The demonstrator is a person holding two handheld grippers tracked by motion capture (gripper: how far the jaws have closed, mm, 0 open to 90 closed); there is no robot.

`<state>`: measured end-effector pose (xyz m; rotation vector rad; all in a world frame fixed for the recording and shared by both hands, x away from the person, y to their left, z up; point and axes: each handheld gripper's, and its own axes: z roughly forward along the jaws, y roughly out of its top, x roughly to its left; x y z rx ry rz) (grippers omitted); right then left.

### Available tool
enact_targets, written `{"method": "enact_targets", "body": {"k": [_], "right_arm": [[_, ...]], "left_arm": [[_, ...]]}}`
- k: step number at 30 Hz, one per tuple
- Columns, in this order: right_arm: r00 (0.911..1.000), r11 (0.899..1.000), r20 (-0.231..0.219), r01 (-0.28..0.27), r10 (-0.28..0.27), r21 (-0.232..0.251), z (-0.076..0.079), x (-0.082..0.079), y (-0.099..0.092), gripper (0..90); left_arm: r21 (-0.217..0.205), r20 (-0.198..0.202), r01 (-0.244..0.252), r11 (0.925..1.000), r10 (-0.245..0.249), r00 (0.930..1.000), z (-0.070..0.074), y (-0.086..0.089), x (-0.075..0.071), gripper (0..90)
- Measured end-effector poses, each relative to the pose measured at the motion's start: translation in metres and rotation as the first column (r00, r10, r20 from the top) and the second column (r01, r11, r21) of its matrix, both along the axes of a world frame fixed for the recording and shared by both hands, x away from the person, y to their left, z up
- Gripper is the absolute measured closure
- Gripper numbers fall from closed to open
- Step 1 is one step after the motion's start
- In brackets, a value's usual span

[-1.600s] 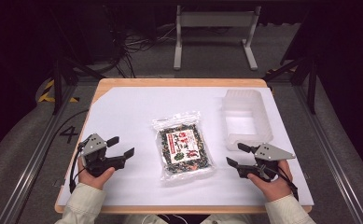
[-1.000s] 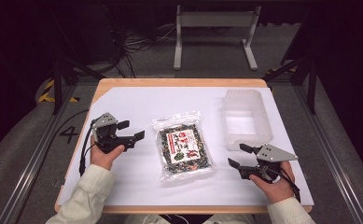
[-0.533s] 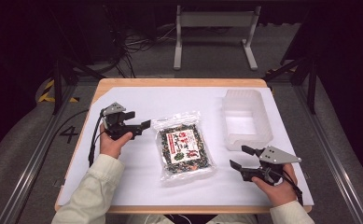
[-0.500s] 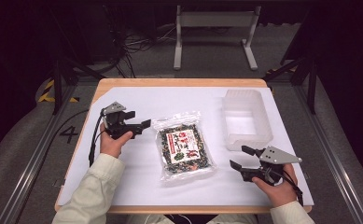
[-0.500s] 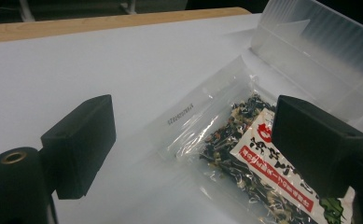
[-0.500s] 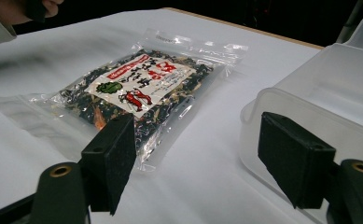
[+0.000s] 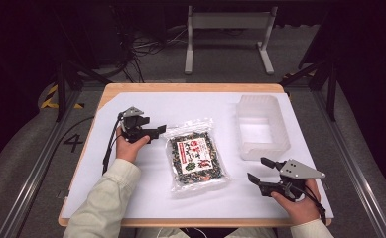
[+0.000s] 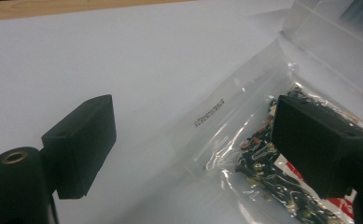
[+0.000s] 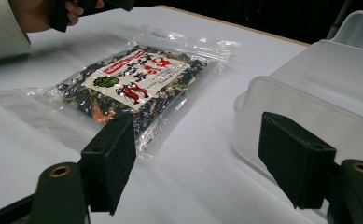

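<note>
Covering most of the wooden table [image 7: 190, 88] is a white sheet [image 7: 190, 106], and beyond the far edge the grey floor holds a pale metal stand [image 7: 228, 22] and loose cables [image 7: 146, 44] in a dark room. At the middle of the sheet lies a clear plastic packet of dark dried food with a red-and-white label [image 7: 194, 157]. A translucent plastic tub [image 7: 261, 126] stands near the right edge. The left gripper [image 7: 157, 132], held in a hand with a pale sleeve, reaches to the packet's far left corner, jaws wide apart with the packet's clear sealed edge between them, gripping nothing. The right gripper [image 7: 260, 170] hovers near the front right corner, jaws spread, empty, pointing at the packet
</note>
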<state>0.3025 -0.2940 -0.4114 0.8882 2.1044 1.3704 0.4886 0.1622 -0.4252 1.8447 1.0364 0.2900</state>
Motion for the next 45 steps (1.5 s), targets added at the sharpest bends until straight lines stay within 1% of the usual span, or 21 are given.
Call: {"method": "enact_targets", "body": {"k": [1, 2, 3, 6, 9, 12, 14, 16, 19, 21, 22, 25, 26, 28, 31, 35, 38, 40, 41, 44, 45], "right_arm": [[1.0, 1.0, 0.0, 0.003, -0.003, 0.004, 0.0, -0.001, -0.001, 27.9], [1.0, 1.0, -0.001, 0.004, -0.004, 0.002, 0.0, -0.001, -0.001, 27.9], [1.0, 1.0, -0.002, 0.007, -0.007, -0.001, -0.001, -0.001, -0.002, 27.9], [1.0, 1.0, -0.005, 0.007, -0.007, -0.005, -0.002, -0.002, -0.001, 27.9], [1.0, 1.0, 0.002, 0.008, -0.008, -0.022, -0.003, -0.004, -0.001, 27.9], [1.0, 1.0, 0.0, 0.008, -0.008, -0.022, -0.003, -0.006, -0.001, 27.8], [1.0, 1.0, 0.002, 0.009, -0.009, -0.022, -0.003, -0.006, -0.001, 27.7], [1.0, 1.0, 0.001, 0.009, -0.009, -0.023, -0.003, -0.005, -0.001, 27.5], [1.0, 1.0, 0.0, 0.007, -0.007, -0.023, -0.003, -0.006, 0.0, 27.3], [1.0, 1.0, 0.003, 0.005, -0.005, -0.025, -0.003, -0.006, 0.0, 27.2], [1.0, 1.0, 0.002, 0.003, -0.003, -0.026, -0.003, -0.006, 0.0, 27.2], [1.0, 1.0, 0.003, 0.003, -0.003, -0.025, -0.003, -0.006, 0.0, 27.2], [1.0, 1.0, 0.003, 0.003, -0.003, -0.023, -0.003, -0.006, 0.0, 27.2], [1.0, 1.0, 0.002, 0.001, -0.001, -0.023, -0.003, -0.006, 0.001, 27.1], [1.0, 1.0, 0.004, -0.003, 0.003, -0.027, -0.003, -0.005, 0.002, 27.1], [1.0, 1.0, 0.001, 0.001, -0.001, -0.02, -0.003, -0.006, 0.002, 26.7], [1.0, 1.0, 0.001, 0.001, -0.001, -0.018, -0.003, -0.006, 0.002, 26.6], [1.0, 1.0, 0.0, 0.002, -0.002, -0.019, -0.003, -0.006, 0.002, 26.6], [1.0, 1.0, -0.001, 0.001, -0.001, -0.02, -0.003, -0.006, 0.002, 26.5], [1.0, 1.0, -0.001, 0.0, 0.0, -0.019, -0.003, -0.006, 0.002, 26.3], [1.0, 1.0, -0.002, -0.001, 0.001, -0.017, -0.003, -0.006, 0.002, 26.3]], "left_arm": [[-0.005, -0.01, -0.004, 1.0, 0.004, 0.9999, -0.001, 0.0, 0.0, 15.0], [-0.002, -0.006, -0.005, 1.0, 0.005, 1.0, -0.003, 0.0, 0.002, 15.1], [-0.006, -0.013, -0.006, 1.0, 0.005, 0.9999, -0.004, -0.001, 0.003, 15.3], [0.014, -0.016, 0.008, 0.9999, -0.008, 0.9998, -0.009, -0.006, 0.004, 16.0], [0.016, -0.027, 0.01, 0.9998, -0.009, 0.9996, -0.015, -0.009, 0.007, 17.3], [0.019, -0.041, 0.009, 0.9998, -0.008, 0.9991, -0.019, -0.009, 0.01, 17.8], [0.017, -0.043, 0.012, 0.9998, -0.011, 0.999, -0.02, -0.009, 0.01, 18.2], [0.008, -0.055, 0.02, 0.9998, -0.019, 0.9983, -0.022, -0.01, 0.01, 18.2], [0.019, -0.068, 0.03, 0.9994, -0.028, 0.9973, -0.024, -0.012, 0.01, 18.5], [0.014, -0.074, 0.034, 0.9993, -0.032, 0.9967, -0.024, -0.013, 0.01, 19.3], [0.003, -0.088, 0.045, 0.999, -0.044, 0.9951, -0.026, -0.013, 0.01, 19.6], [0.013, -0.088, 0.052, 0.9986, -0.05, 0.9948, -0.027, -0.014, 0.011, 20.3], [0.013, -0.095, 0.062, 0.998, -0.06, 0.9936, -0.027, -0.015, 0.01, 21.1], [0.018, -0.097, 0.064, 0.9978, -0.062, 0.9934, -0.028, -0.016, 0.01, 23.8], [0.023, -0.114, 0.072, 0.9971, -0.069, 0.9911, -0.029, -0.016, 0.01, 26.4], [0.036, -0.13, 0.068, 0.9971, -0.063, 0.9895, -0.03, -0.018, 0.01, 28.4], [0.039, -0.133, 0.084, 0.9957, -0.078, 0.9881, -0.03, -0.019, 0.01, 32.7], [0.036, -0.142, 0.087, 0.9956, -0.081, 0.9865, -0.03, -0.02, 0.009, 37.7], [0.045, -0.14, 0.094, 0.9945, -0.087, 0.9863, -0.03, -0.02, 0.009, 39.1], [0.046, -0.139, 0.109, 0.993, -0.101, 0.985, -0.03, -0.023, 0.008, 45.2], [0.06, -0.129, 0.115, 0.9915, -0.107, 0.9859, -0.03, -0.022, 0.009, 45.8]]}}
